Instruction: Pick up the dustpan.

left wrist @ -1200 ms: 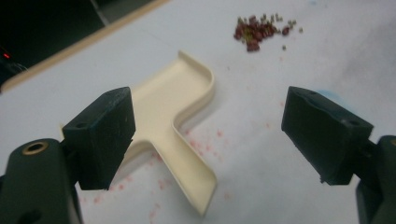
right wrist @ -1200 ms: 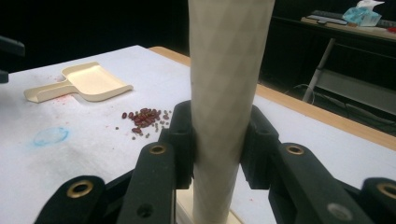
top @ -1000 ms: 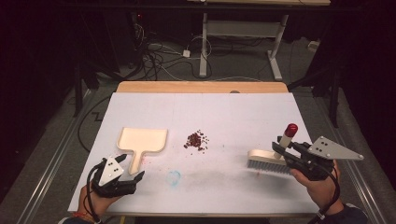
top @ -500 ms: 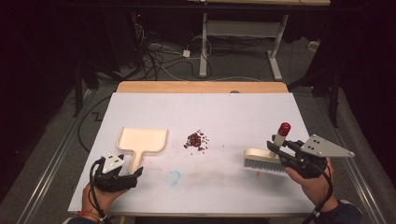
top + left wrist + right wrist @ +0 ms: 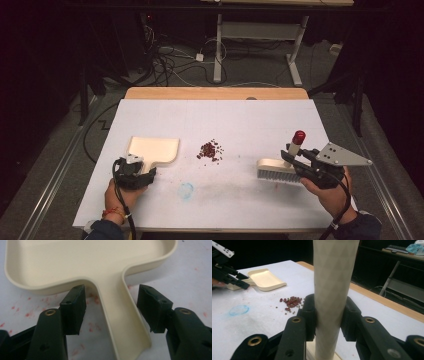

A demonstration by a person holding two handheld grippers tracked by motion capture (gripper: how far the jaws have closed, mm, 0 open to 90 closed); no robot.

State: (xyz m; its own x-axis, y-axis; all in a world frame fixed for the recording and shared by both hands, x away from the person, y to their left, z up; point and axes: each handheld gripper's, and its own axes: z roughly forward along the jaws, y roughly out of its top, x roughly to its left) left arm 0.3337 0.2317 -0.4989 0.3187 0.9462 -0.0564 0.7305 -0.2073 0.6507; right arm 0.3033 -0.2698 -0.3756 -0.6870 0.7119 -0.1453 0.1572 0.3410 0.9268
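A cream dustpan (image 5: pixel 152 149) lies flat on the white table cover, its handle pointing toward me. My left gripper (image 5: pixel 144 169) has come up to that handle (image 5: pixel 125 322). Its jaws have just been closing and stand on either side of the handle, with a small gap at each pad (image 5: pixel 75 307), so it is open. A small pile of red beans (image 5: pixel 210 150) lies mid-table. My right gripper (image 5: pixel 291 156) is shut on the pale handle (image 5: pixel 332 287) of a brush (image 5: pixel 275 169), whose bristles rest on the table and whose red-tipped handle (image 5: pixel 298 136) stands up.
A faint blue ring (image 5: pixel 186 190) marks the cover (image 5: pixel 240 115) in front of the beans. A wooden table edge (image 5: pixel 215 93) runs along the far side. Beyond it are floor cables (image 5: pixel 170 60) and a desk frame (image 5: pixel 295 55). Metal rails flank the table.
My left gripper has moved forward and down to the dustpan handle, and its jaws have narrowed around it. The right gripper and brush have drifted slightly left.
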